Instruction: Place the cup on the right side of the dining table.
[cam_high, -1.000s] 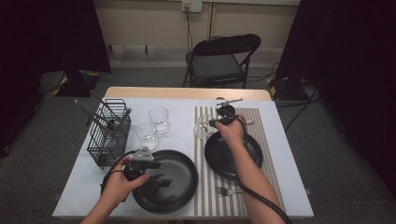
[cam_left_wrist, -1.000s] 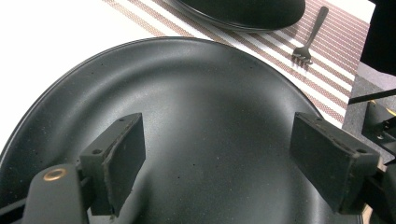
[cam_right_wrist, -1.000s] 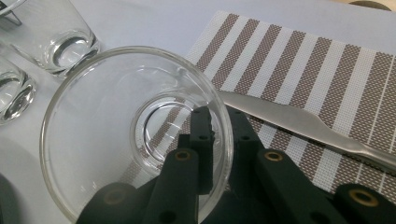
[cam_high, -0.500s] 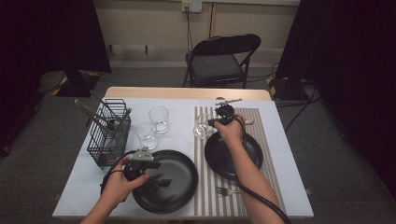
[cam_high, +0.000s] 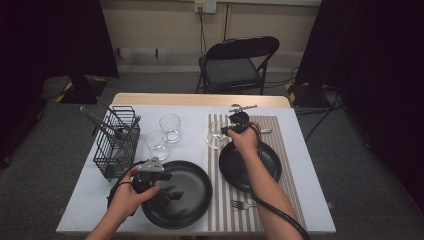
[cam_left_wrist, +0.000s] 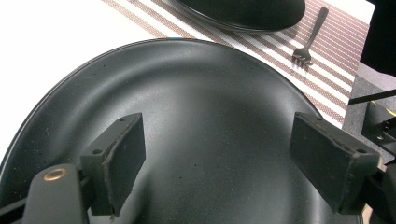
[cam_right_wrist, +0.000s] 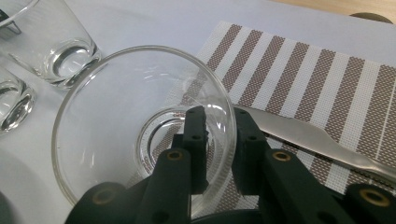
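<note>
A clear glass (cam_right_wrist: 116, 116) stands at the left edge of the striped placemat (cam_high: 287, 195). My right gripper (cam_right_wrist: 219, 121) straddles its near rim, one jaw inside and one outside. Its jaws have just been opening, and a gap shows between the inner pad and the glass wall. In the high view that right gripper (cam_high: 223, 131) sits beside the glass (cam_high: 215, 137), above a black plate (cam_high: 270, 162). My left gripper (cam_left_wrist: 217, 154) hangs open over a second, larger black plate (cam_left_wrist: 210, 93) at the table's front, with nothing between its jaws. In the high view the left gripper (cam_high: 170, 194) is over that plate (cam_high: 192, 205).
Two more glasses (cam_high: 170, 126) (cam_high: 157, 144) stand left of the placemat. A black wire basket (cam_high: 117, 142) with utensils is at the far left. A fork (cam_high: 242, 204) lies on the placemat's front, a knife (cam_right_wrist: 317, 137) on its back. A folding chair (cam_high: 237, 62) stands behind the table.
</note>
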